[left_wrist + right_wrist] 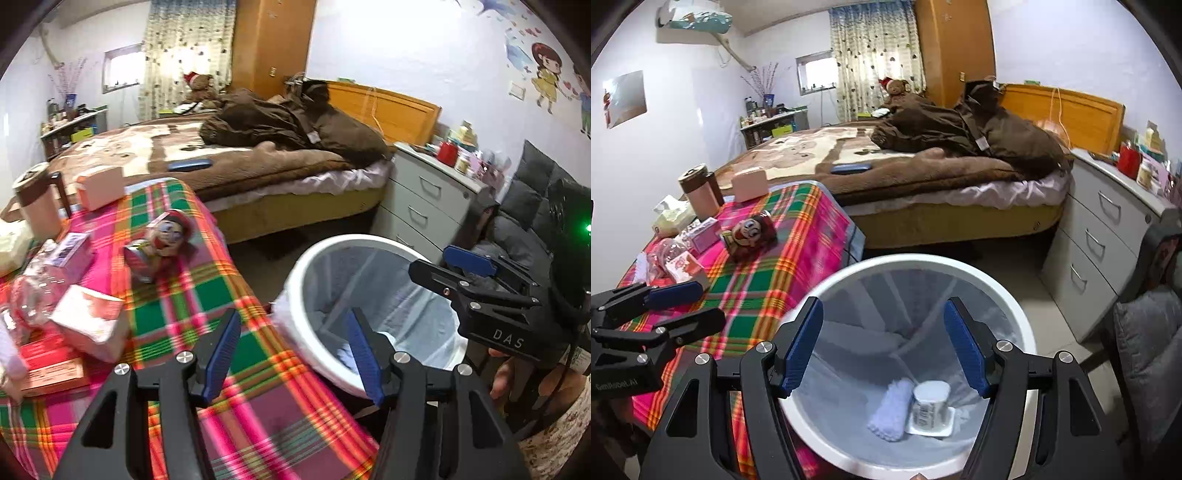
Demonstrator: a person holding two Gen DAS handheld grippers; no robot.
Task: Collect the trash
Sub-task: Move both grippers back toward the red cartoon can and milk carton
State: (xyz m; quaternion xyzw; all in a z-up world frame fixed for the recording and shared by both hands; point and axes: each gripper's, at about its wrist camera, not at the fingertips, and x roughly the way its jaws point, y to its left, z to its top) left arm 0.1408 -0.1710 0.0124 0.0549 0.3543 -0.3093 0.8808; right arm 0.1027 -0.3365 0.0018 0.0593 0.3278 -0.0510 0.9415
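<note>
While both grippers gape empty, trash bin (1027,325) sits below right gripper (882,347) — cup (931,406) inside.

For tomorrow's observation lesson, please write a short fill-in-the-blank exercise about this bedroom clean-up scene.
1. The bin standing beside the table is coloured ____.
2. Both the left gripper and the right gripper hold ____.
3. At the bottom of the bin, a plastic cup lies next to a rolled ____.
4. The cloth on the table has a ____ pattern.

Missing words: white; nothing; tissue; checked

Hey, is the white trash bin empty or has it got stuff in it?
Not empty: the white trash bin holds an upside-down white cup and a pale cloth.
</note>
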